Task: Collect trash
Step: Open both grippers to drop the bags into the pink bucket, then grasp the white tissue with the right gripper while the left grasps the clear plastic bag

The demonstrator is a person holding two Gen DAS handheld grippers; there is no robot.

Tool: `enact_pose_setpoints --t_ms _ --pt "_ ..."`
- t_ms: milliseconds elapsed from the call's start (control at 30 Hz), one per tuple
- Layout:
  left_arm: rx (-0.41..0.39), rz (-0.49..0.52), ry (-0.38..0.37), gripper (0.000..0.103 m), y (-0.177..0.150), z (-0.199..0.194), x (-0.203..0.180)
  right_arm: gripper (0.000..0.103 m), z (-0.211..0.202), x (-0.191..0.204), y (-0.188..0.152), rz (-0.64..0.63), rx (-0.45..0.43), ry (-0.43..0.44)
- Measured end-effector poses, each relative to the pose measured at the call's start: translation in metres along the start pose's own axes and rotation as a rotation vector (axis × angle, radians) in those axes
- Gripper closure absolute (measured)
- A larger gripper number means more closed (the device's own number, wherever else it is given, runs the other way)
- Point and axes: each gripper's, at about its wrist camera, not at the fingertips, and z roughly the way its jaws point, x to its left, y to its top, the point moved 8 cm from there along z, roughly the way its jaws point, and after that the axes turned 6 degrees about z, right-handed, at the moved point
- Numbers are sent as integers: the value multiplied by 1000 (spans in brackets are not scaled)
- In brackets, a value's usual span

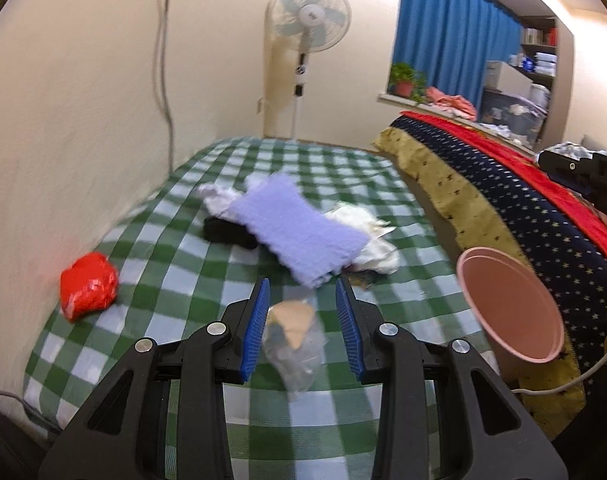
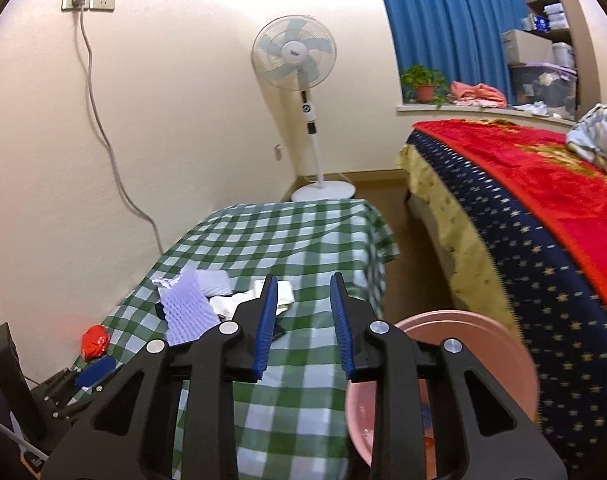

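Observation:
My left gripper (image 1: 303, 292) is open over the green checked table (image 1: 175, 208); a clear plastic wrapper with a tan piece (image 1: 293, 340) lies between its fingers, untouched. A red crumpled wrapper (image 1: 88, 286) lies at the left. A lilac foam sheet (image 1: 299, 228), white crumpled paper (image 1: 367, 240) and a black item (image 1: 227, 232) lie mid-table. A pink bin (image 1: 511, 308) stands at the table's right edge. My right gripper (image 2: 303, 296) is open and empty above the table (image 2: 303, 240), beside the pink bin (image 2: 463, 344). The foam sheet (image 2: 187, 312) and red wrapper (image 2: 96, 342) show there too.
A bed with a red and navy starred cover (image 2: 543, 216) stands on the right, with a narrow floor gap beside the table. A white standing fan (image 2: 299, 64) is in the far corner. A grey cable (image 2: 103, 136) hangs down the wall.

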Motion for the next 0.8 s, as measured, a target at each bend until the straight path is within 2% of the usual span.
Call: enact_pose_setpoints --t_ms 233,367,500,633,800 --pt "53 -29 27 68 -15 26 8 75 50 17 -28 -35 44 46" --pt "79 -30 31 57 -21 36 6 74 75 25 -42 -39 89 73" --pt "106 -43 25 53 -27 43 7 74 100 28 -54 -29 140 89" --pt "133 -52 24 53 -33 48 8 69 119 30 -65 -27 185 101" --pt "145 -56 20 53 -35 50 8 57 140 33 -77 -29 240 112"
